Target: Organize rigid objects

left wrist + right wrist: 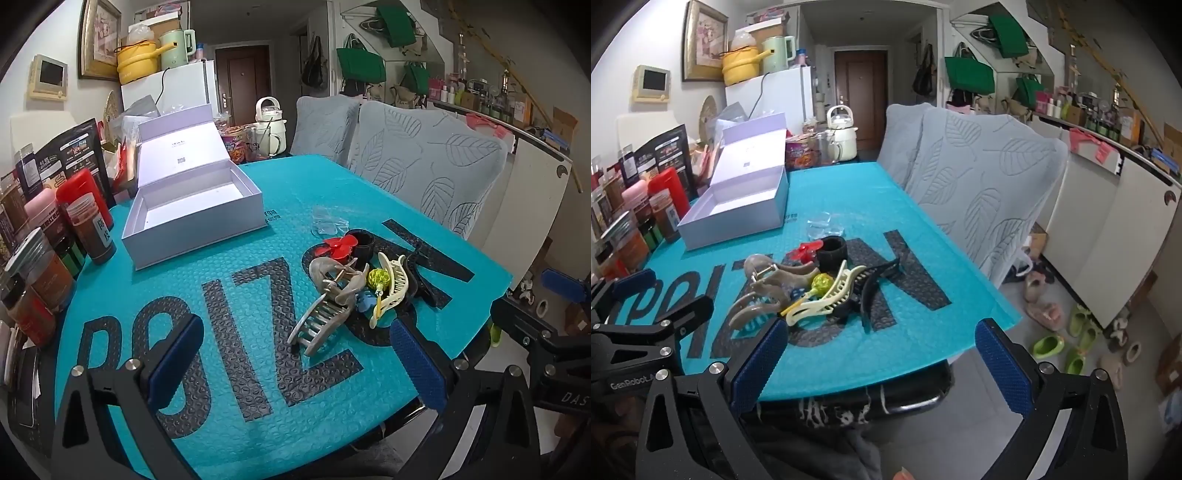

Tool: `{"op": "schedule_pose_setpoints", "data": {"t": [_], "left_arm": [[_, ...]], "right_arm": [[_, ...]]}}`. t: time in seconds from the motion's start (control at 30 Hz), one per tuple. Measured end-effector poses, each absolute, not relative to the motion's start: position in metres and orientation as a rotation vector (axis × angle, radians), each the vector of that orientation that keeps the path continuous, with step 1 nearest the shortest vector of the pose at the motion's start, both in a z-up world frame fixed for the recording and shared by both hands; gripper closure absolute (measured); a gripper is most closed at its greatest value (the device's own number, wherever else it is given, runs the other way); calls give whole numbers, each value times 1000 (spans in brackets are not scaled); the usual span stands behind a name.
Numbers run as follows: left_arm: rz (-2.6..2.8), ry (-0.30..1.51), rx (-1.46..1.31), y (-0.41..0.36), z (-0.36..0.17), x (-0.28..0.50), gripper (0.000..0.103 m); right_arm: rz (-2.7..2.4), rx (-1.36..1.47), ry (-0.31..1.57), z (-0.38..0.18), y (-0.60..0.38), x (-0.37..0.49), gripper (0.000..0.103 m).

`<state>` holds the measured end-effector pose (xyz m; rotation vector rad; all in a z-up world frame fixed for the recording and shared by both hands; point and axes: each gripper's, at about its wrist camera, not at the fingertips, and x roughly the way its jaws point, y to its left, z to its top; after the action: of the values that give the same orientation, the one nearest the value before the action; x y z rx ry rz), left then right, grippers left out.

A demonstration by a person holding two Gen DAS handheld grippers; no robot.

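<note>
A pile of hair clips lies on the teal bubble mat (258, 229): a big grey claw clip (325, 299), a cream claw clip (391, 288), a black clip (875, 284), a red bow clip (338, 245), a black cuff (360, 243) and a yellow-green ball pin (377, 277). An open white box (195, 210) stands empty at the mat's far left. My left gripper (295, 354) hovers open in front of the pile, nothing between its blue pads. My right gripper (882, 358) is open over the table's near edge, right of the pile (812, 288).
Jars and bottles (48, 251) line the left edge of the table. Clear plastic pieces (328, 221) lie beyond the pile. Two chairs with grey leaf covers (424, 162) stand at the far side. Slippers (1049, 343) lie on the floor to the right.
</note>
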<state>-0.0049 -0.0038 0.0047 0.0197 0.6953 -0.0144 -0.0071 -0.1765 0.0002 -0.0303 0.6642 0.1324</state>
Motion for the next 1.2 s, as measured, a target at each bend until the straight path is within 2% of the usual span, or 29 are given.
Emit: {"op": "schedule_pose_setpoints", "data": {"t": [1.2], "left_arm": [[-11,693,17,-4,4,-8,0]], "right_arm": [[138,-43,657,3,-174,-10,0]]}}
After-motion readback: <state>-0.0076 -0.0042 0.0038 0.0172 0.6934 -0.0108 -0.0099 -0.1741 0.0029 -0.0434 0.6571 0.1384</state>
